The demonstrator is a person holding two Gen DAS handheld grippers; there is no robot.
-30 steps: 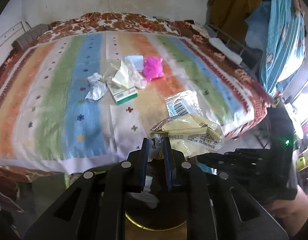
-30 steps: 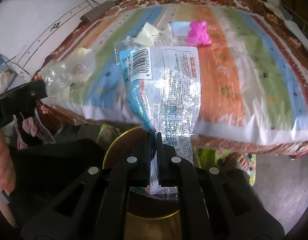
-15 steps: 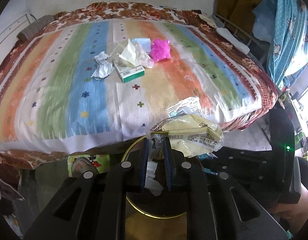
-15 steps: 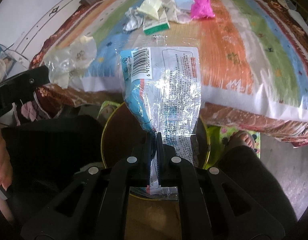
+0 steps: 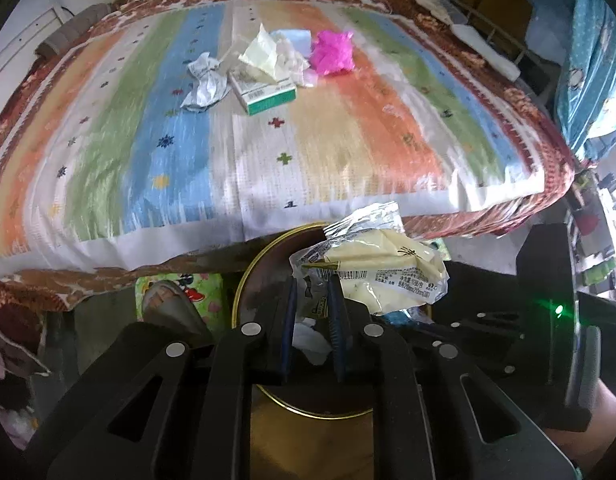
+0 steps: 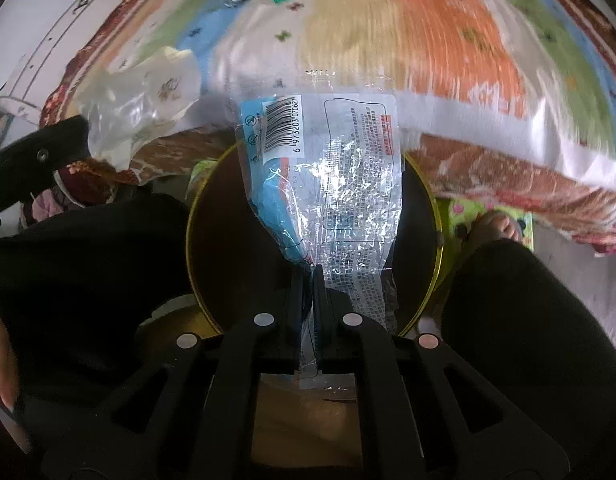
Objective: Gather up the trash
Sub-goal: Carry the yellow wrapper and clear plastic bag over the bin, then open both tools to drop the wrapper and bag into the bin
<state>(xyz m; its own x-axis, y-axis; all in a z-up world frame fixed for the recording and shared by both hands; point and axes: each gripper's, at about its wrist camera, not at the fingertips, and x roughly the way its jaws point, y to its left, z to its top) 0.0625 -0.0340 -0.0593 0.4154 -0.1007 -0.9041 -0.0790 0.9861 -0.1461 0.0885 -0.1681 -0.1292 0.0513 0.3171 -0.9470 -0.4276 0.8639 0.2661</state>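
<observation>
Both grippers hang over the round gold-rimmed bin [image 6: 422, 184], which stands on the floor at the foot of the bed [image 5: 267, 160], so the coming release turns on one relation: whether each wrapper lies inside the rim's circle.

The right gripper [image 6: 308, 276] has its fingers pressed narrow on the lower end of a clear plastic wrapper with a barcode [image 6: 328, 176]. The wrapper's long axis runs straight forward from the fingers, across the bin's mouth, and its far end reaches past the far rim toward the bed. Let go like this, it may catch on the rim, in my judgement; lowering or tipping it first would help.

The left gripper [image 5: 312, 292] holds a crumpled yellow-and-clear snack wrapper [image 5: 380, 272] by one corner, fingers narrow. It bulges to the right of the fingers, near the bin's [image 5: 243, 280] far-right rim.

Still on the bed, well apart from both grippers: a crumpled silver foil [image 5: 203, 84], a green-and-white carton [image 5: 267, 92], pale tissue [image 5: 263, 54] and a pink plastic bag [image 5: 334, 53].
</observation>
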